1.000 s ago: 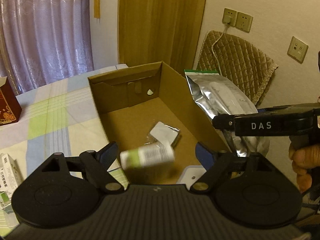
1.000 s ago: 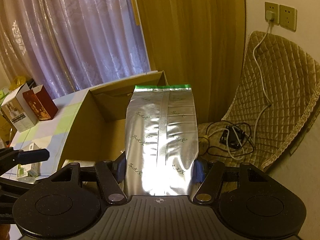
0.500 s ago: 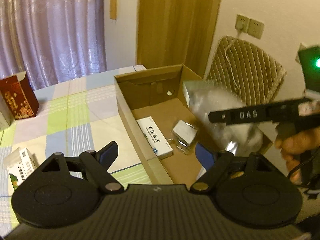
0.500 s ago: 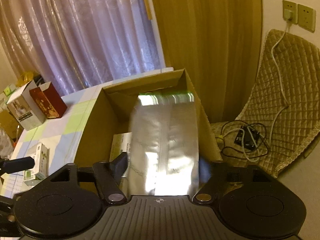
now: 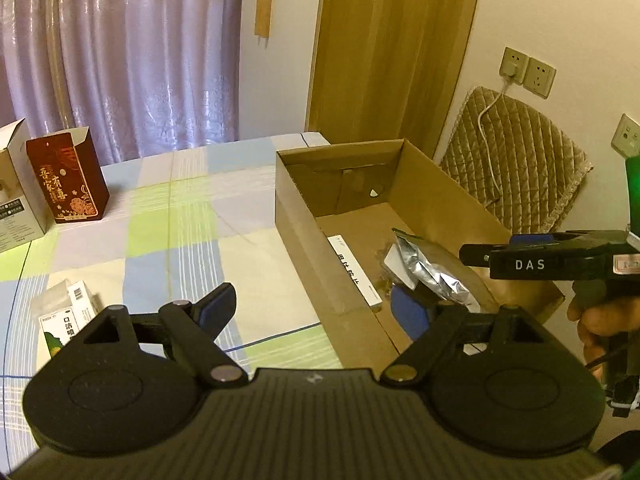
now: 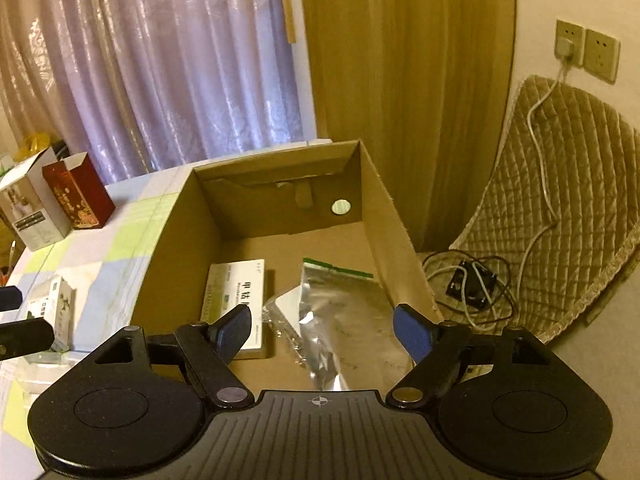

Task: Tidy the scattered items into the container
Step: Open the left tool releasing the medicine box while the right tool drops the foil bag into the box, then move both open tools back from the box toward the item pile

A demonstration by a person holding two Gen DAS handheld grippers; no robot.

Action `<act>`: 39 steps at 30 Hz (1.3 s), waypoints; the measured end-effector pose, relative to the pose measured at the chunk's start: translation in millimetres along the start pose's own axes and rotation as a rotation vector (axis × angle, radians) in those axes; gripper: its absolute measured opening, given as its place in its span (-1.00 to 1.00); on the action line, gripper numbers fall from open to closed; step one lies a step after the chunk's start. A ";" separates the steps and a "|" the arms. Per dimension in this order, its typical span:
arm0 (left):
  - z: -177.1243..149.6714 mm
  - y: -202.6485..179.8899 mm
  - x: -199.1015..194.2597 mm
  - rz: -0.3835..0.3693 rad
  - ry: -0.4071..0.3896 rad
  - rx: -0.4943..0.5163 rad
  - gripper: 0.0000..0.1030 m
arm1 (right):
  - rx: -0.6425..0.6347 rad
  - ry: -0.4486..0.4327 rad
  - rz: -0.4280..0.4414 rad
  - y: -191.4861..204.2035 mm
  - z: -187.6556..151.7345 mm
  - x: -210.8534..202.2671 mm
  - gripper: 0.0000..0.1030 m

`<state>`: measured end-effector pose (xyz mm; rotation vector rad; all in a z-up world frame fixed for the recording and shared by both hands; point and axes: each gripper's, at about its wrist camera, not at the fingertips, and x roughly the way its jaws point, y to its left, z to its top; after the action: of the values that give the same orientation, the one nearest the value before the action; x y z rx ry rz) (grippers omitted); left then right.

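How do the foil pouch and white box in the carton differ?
The foil pouch is shiny, crinkled silver with a green top strip; the white box is matte, rigid and printed. The pouch lies right of the box, partly over a small clear packet. Both lie flat in the carton.

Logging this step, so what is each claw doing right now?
Left claw: open, holding nothing.
Right claw: open, empty, above the silver pouch in the cardboard box.

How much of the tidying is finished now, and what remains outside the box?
Done: the cardboard box holds a white carton, a silver pouch and a small packet. In hand: nothing; the left gripper and right gripper are open. Left: the small cartons on the bedcover.
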<state>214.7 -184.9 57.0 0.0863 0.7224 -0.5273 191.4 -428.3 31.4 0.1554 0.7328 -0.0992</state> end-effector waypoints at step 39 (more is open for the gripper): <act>-44.1 14.9 -55.3 0.030 0.024 -0.055 0.60 | -0.040 -0.012 0.043 58.9 -13.2 -58.7 0.64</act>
<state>160.4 -137.1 58.2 0.0523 0.7571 -0.4778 147.8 -365.9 67.5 0.1321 0.7191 -0.0448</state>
